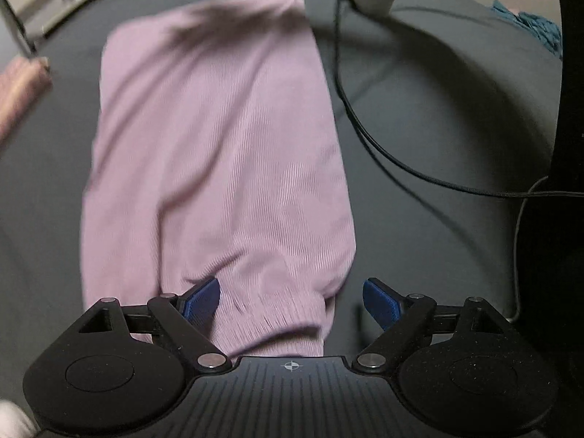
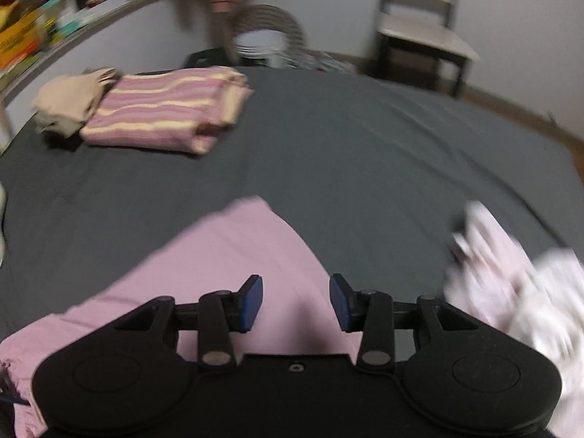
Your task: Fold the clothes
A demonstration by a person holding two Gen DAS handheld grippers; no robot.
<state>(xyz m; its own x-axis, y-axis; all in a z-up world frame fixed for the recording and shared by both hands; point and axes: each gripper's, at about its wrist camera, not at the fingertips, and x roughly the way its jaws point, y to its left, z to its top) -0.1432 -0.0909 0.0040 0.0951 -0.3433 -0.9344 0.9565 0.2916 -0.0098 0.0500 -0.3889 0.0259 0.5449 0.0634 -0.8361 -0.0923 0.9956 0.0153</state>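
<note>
- The pale lilac ribbed knit garment (image 1: 215,153) lies flat and long on the dark grey bed sheet (image 1: 419,116), its ribbed cuff end nearest to the left gripper (image 1: 292,303).
- The left gripper's blue fingers (image 1: 202,301) stand wide apart; one finger rests over the cuff, and nothing is pinched.
- The right gripper (image 2: 295,303) hovers above a corner of the same garment (image 2: 226,255), its fingers also apart and empty.
- Only the right view shows a folded pink and yellow striped cloth (image 2: 164,109) touching a crumpled beige cloth (image 2: 69,106), a blurred white patterned cloth (image 2: 518,284) and a chair (image 2: 423,25).
- Only the left view shows a black cable (image 1: 368,135) across the sheet and a teal fabric (image 1: 536,25).
</note>
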